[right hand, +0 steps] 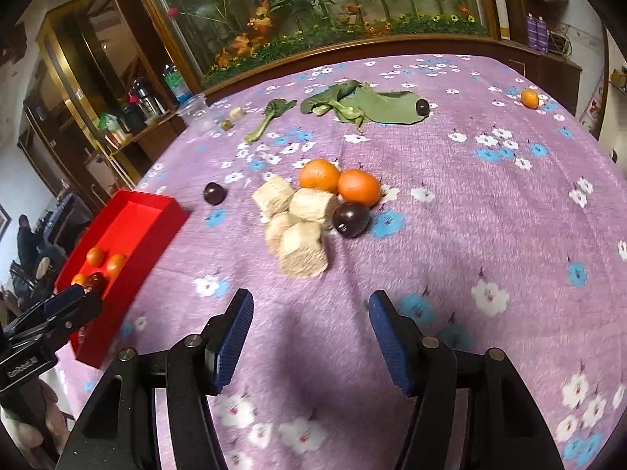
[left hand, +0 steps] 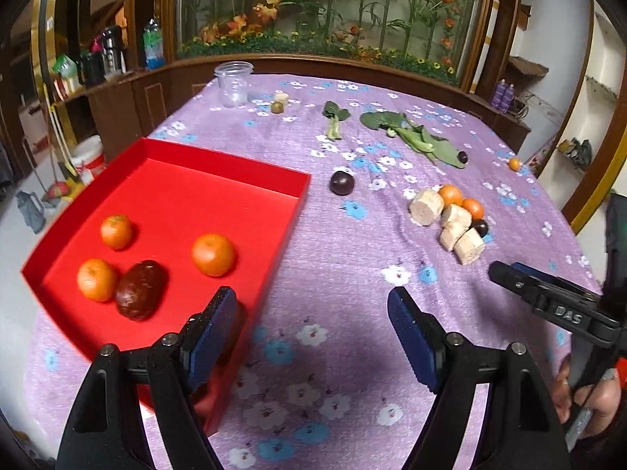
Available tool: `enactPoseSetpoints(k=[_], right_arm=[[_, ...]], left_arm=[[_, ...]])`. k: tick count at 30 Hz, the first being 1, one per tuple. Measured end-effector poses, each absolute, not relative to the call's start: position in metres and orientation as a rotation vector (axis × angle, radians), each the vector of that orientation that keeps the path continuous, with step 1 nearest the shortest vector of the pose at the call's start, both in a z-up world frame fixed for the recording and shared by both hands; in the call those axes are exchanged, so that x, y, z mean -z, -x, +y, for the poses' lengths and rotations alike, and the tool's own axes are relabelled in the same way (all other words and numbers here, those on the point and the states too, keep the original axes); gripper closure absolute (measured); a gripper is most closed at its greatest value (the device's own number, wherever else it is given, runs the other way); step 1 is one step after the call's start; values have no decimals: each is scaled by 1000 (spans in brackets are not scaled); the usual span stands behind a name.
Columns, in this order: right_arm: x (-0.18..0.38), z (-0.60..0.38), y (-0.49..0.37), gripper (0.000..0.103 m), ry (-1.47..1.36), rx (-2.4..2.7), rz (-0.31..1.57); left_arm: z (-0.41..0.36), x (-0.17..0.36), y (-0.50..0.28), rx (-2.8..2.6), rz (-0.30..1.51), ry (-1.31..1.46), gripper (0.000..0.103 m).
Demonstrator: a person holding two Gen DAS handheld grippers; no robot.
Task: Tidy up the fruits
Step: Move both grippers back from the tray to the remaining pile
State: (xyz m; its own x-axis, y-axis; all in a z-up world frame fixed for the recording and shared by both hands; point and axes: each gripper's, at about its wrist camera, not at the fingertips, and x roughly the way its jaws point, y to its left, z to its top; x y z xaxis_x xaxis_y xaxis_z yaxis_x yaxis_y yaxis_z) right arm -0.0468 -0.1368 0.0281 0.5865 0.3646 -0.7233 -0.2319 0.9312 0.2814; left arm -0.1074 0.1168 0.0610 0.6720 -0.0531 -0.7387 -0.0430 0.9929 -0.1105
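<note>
A red tray on the left holds three oranges and a dark red fruit. My left gripper is open and empty, over the tray's right edge. My right gripper is open and empty, just short of a cluster of two oranges, a dark plum and several beige chunks. Another plum lies between cluster and tray. A lone orange sits at the far right. A small plum rests on the greens.
A purple flowered cloth covers the table. Green leaves lie at the back, with a clear plastic jar, a small green fruit and a beige piece. A wooden ledge and glass planter stand behind.
</note>
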Motion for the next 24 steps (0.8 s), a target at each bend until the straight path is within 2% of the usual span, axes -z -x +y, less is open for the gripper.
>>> enactPoseSetpoints(k=[9,18,20,22,24], right_arm=[[-23,-107,16,37,-16,-351,892],[-18,-103,10,38,15,-350,894],[-17,-109,9,48,-2,-359,899],[-15,-112,7,54,-20,-371,913],[-14,-114,7,54,-34,-384,911]], left_arm=[[112,-61,76,77,854,156,24],[63,-53,5,207,880,105,25],[53,-49,-7,235,897,102,25],[47,-47,-15,240,892,82,25],[41,-43,-24,247,893,62,25]])
